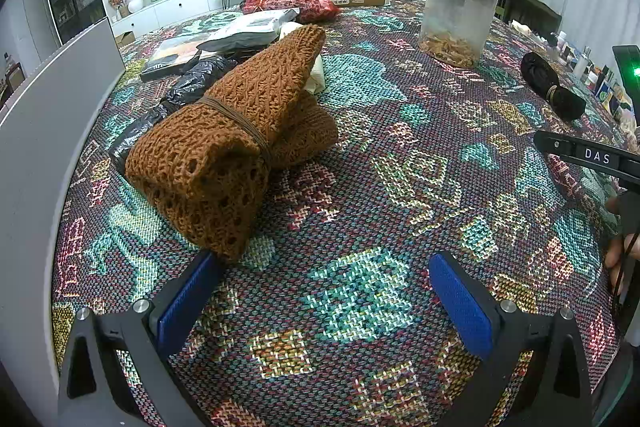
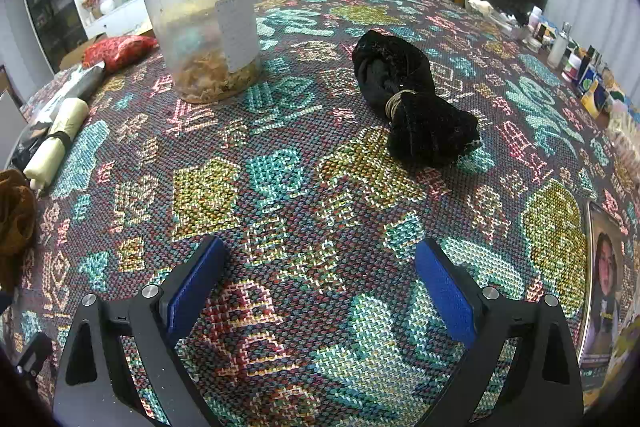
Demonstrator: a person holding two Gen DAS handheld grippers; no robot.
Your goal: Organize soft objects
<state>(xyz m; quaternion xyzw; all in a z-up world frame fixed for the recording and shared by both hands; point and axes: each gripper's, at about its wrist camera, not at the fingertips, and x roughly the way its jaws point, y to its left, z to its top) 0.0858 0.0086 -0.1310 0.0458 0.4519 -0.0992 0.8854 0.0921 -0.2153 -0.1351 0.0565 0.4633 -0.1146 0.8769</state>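
Note:
A brown knitted bundle (image 1: 236, 147) tied with a band lies on the patterned tablecloth (image 1: 380, 195), just ahead of my left gripper (image 1: 324, 267), which is open and empty; its left fingertip (image 1: 200, 275) sits by the bundle's near end. The bundle's edge shows at the left of the right wrist view (image 2: 14, 211). A black cloth bundle (image 2: 412, 107) tied with a band lies ahead and slightly right of my open, empty right gripper (image 2: 320, 259); it also shows at the far right of the left wrist view (image 1: 552, 87). A cream roll (image 2: 56, 143) lies at left.
A clear plastic jar (image 2: 204, 27) with a black lid stands mid-table, also in the left wrist view (image 1: 456, 15). A red bundle (image 1: 292, 5), black plastic bag (image 1: 192, 83) and packages (image 1: 248, 31) lie behind the brown bundle. Small bottles (image 2: 560, 43) line the right edge. A white panel (image 1: 40, 131) stands left.

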